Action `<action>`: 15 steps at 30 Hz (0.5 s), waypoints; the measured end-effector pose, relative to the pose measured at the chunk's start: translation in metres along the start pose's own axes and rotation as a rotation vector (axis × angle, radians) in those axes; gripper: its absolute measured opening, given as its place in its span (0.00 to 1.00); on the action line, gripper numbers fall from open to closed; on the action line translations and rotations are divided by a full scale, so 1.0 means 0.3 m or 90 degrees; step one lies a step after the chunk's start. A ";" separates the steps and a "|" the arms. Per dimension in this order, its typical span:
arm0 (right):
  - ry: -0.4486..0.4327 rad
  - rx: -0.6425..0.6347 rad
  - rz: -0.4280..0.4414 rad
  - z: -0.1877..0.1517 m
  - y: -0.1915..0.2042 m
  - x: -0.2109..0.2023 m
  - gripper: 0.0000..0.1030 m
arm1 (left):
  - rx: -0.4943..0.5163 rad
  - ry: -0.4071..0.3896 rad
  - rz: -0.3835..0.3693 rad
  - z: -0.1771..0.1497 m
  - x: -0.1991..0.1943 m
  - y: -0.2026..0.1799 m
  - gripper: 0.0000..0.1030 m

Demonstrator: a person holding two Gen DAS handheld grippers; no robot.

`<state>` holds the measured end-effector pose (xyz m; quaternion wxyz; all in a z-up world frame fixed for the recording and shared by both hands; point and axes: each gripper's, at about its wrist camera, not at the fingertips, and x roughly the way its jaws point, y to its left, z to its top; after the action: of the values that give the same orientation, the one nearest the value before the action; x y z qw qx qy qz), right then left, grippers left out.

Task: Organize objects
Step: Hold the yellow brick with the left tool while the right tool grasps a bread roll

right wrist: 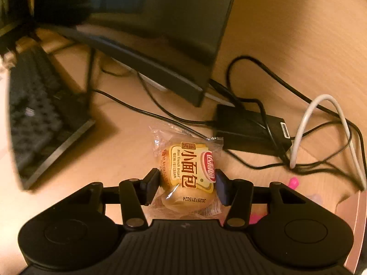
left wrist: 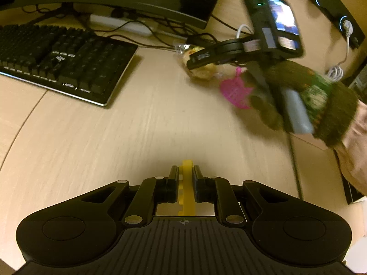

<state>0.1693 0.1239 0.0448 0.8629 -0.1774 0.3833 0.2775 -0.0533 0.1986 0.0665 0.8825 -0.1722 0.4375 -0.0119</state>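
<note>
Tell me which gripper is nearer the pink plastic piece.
Right. The right gripper is beside the pink plastic piece, straddling the bread packet; the left gripper is far back, clamping a yellow piece.

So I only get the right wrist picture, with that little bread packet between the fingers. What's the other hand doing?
Observer: The left gripper is shut on a yellow toothed plastic piece.
Operator: And that pink bit at my right edge, what is it?
Observer: A pink mesh-like plastic item, lying on the desk beside the bread packet; too blurred to name further.
Operator: Who's holding my gripper?
Observer: A hand in a dark green knitted glove grips the handle of the right gripper, which carries a lit phone screen on top.
</note>
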 end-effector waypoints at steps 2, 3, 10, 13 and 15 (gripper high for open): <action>-0.022 0.001 0.015 -0.032 0.007 -0.085 0.49 | 0.004 0.000 -0.007 0.007 0.011 -0.010 0.14; -0.032 0.003 0.026 -0.053 0.006 -0.133 0.49 | 0.010 0.001 -0.014 0.007 0.017 -0.021 0.14; -0.041 0.039 0.021 -0.283 -0.072 -0.379 0.49 | 0.045 0.022 -0.054 0.003 0.082 -0.120 0.14; -0.023 0.054 -0.016 -0.403 -0.115 -0.439 0.49 | 0.053 0.037 -0.070 -0.003 0.111 -0.167 0.14; -0.006 0.080 -0.024 -0.483 -0.154 -0.474 0.49 | 0.064 0.043 -0.079 -0.002 0.127 -0.202 0.14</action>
<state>0.0376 -0.0361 0.0639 0.8791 -0.1290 0.3925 0.2377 -0.0224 0.1348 0.0560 0.8723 -0.1543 0.4544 -0.0942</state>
